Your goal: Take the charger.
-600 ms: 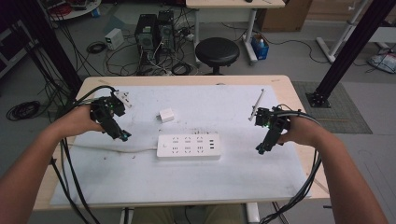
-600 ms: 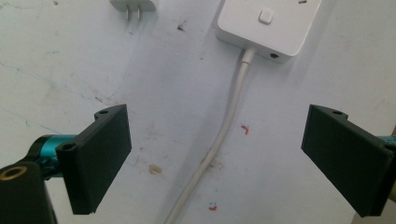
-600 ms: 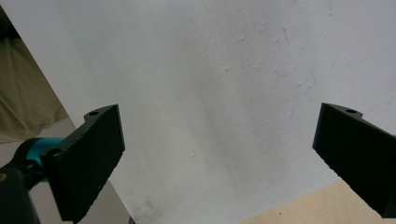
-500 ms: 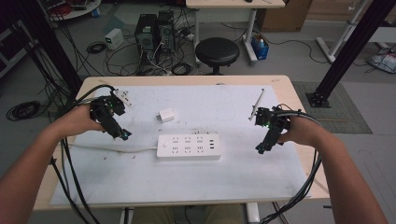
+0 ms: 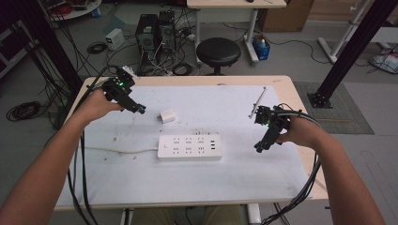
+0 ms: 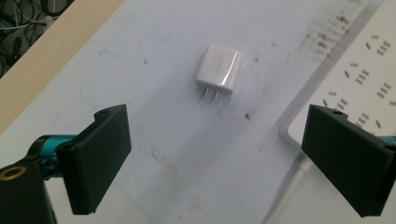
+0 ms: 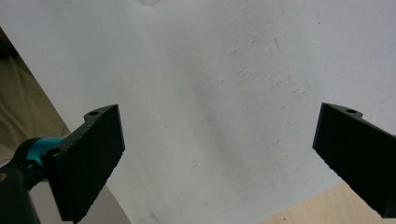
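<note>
A small white plug adapter (image 5: 167, 116) lies on the white mat, its two prongs (image 6: 211, 94) pointing towards my left gripper. My left gripper (image 5: 140, 109) hovers just left of it, jaws open and empty; in the left gripper view (image 6: 215, 140) the adapter (image 6: 219, 69) sits ahead between the open jaws, untouched. A white power strip (image 5: 189, 146) lies at the mat's middle, and its edge (image 6: 369, 70) shows to the right. My right gripper (image 5: 259, 148) is held over the mat right of the strip, also open (image 7: 217, 135) with bare mat under it.
The strip's white cable (image 5: 117, 150) runs left across the mat. A thin white rod (image 5: 258, 102) lies at the back right. The wooden table edge (image 7: 327, 205) is close below the right gripper. A black stool (image 5: 218, 50) stands behind the table.
My left gripper has moved farther from the person and to the right, closer to the adapter. The right gripper has stayed about where it was.
</note>
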Demonstrator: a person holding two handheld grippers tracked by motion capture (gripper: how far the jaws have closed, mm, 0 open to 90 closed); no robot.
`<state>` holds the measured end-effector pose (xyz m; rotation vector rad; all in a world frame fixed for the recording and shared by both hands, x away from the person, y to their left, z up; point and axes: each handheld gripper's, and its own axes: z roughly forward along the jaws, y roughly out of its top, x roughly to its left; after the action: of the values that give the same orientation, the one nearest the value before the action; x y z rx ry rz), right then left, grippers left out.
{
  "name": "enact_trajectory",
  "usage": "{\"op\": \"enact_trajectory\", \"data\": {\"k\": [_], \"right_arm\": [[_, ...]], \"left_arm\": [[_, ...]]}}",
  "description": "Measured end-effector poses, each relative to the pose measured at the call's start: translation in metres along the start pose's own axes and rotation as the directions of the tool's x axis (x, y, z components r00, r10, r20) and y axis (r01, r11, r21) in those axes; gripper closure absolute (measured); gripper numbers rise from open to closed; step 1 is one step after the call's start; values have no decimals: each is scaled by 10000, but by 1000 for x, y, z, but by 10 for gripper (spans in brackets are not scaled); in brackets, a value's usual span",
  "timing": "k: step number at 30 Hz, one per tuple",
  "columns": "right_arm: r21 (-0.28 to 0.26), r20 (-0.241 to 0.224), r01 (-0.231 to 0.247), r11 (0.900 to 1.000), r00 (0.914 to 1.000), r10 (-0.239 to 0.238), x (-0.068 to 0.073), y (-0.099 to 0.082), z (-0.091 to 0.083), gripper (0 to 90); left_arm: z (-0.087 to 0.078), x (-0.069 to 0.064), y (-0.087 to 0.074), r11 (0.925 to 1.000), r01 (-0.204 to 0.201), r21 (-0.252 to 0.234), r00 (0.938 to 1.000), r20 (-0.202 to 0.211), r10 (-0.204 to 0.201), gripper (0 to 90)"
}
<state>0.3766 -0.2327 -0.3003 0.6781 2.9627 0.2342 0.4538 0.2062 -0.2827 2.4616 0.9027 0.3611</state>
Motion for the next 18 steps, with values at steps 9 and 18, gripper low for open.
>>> {"op": "enact_trajectory", "data": {"k": [9,18], "right_arm": [[-292,100,-116,9995,9999,119,3,-2,-4,15],[-497,17,-169,9986,9999,170,5,-5,3,15]], "left_arm": [[48,5,18,9977,-470,-486,9974,521,495,83],[98,1,21,9899,-1404,193,9852,1018,1377,83]]}}
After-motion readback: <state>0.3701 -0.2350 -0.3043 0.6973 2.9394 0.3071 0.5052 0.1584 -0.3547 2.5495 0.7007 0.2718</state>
